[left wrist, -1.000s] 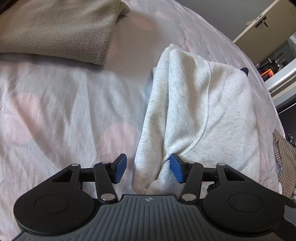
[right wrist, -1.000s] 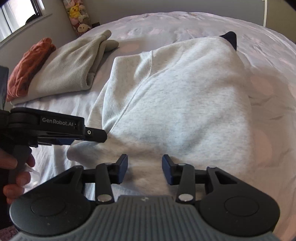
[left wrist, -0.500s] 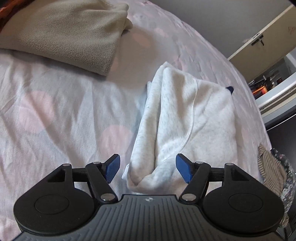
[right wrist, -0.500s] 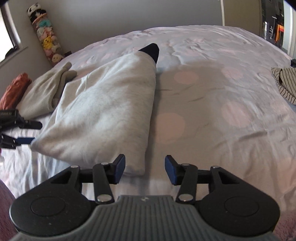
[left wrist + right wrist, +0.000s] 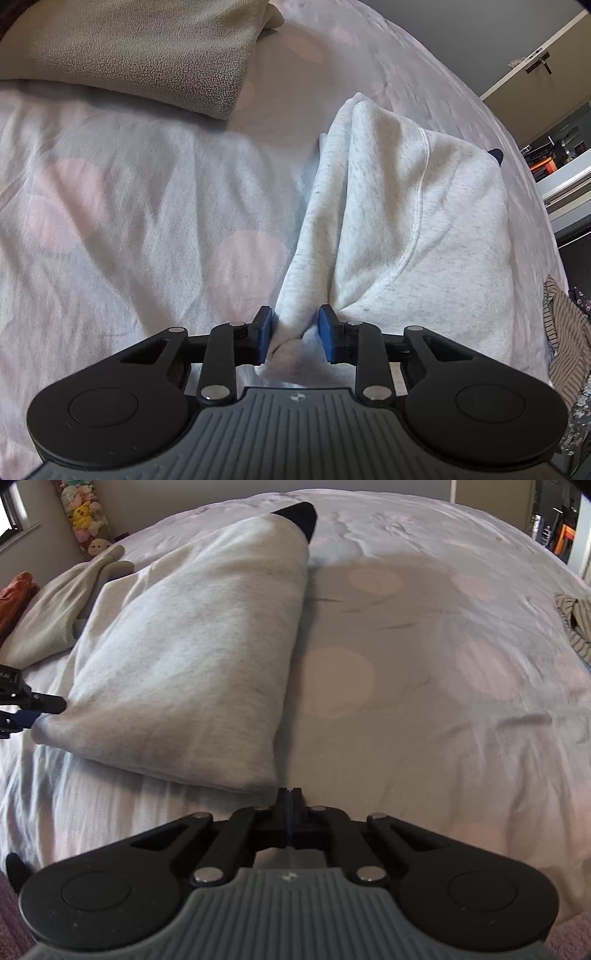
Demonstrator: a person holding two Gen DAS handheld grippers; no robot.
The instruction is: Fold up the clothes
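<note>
Pinching the near corner of the grey sweatshirt [image 5: 399, 221] with my left gripper [image 5: 295, 334], jaws just closed on it | right gripper [image 5: 291, 797] just snapped fully closed beside the other near corner, apparently on nothing | sweatshirt lies part-folded on the bed [image 5: 443, 701] | beige fleece [image 5: 147, 51] already folded | striped garment [image 5: 576, 624] still waiting.

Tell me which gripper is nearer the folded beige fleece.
Left. The left gripper, clamped on the grey sweatshirt's corner, sits on the beige fleece's side; the right gripper, shut, is at the sweatshirt's opposite corner.
</note>
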